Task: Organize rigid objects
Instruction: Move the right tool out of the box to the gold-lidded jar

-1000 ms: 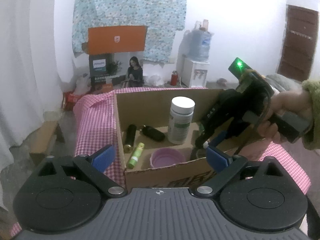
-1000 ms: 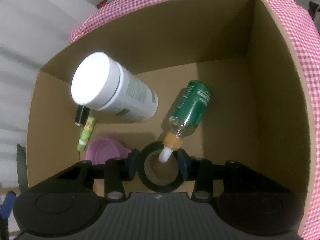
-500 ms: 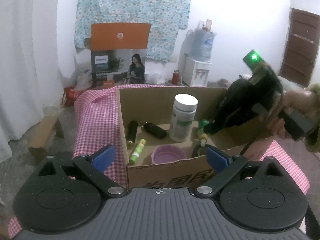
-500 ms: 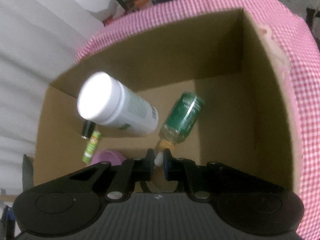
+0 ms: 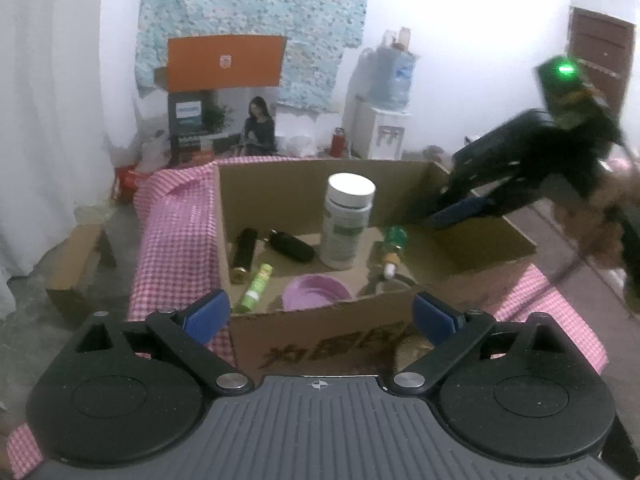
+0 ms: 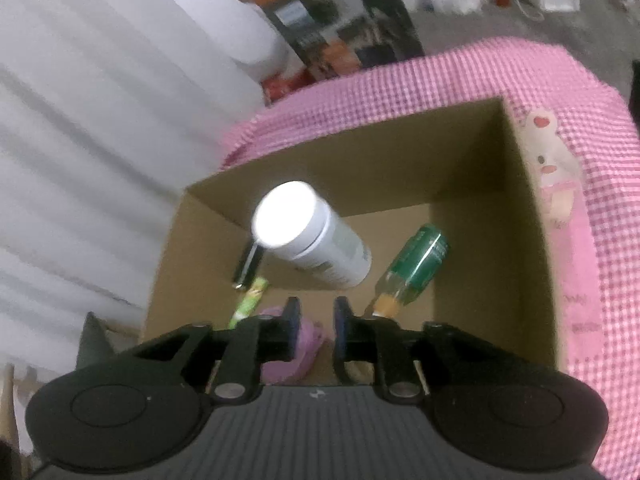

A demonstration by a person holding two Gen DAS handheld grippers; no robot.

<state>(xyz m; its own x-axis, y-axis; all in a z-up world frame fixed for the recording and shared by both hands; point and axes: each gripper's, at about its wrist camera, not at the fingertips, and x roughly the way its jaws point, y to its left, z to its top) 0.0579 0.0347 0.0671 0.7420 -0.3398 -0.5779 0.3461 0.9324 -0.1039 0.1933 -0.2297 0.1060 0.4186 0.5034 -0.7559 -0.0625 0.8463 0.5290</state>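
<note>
Your right gripper [image 6: 314,322] hangs above the box [image 5: 320,340], its jaws a narrow gap apart with nothing between them; they have just been opening. The green bottle [image 6: 416,266] lies on the box floor below and just right of the fingertips, orange cap toward you, not touched. The white jar [image 6: 308,232] stands upright beside it, to the left. The pink bowl [image 5: 316,292], green tube [image 5: 256,286] and two dark items lie nearer the left wall. Your left gripper [image 5: 320,312] waits spread wide and empty at the box's near wall, above the checked worktop [image 5: 176,232].
</note>
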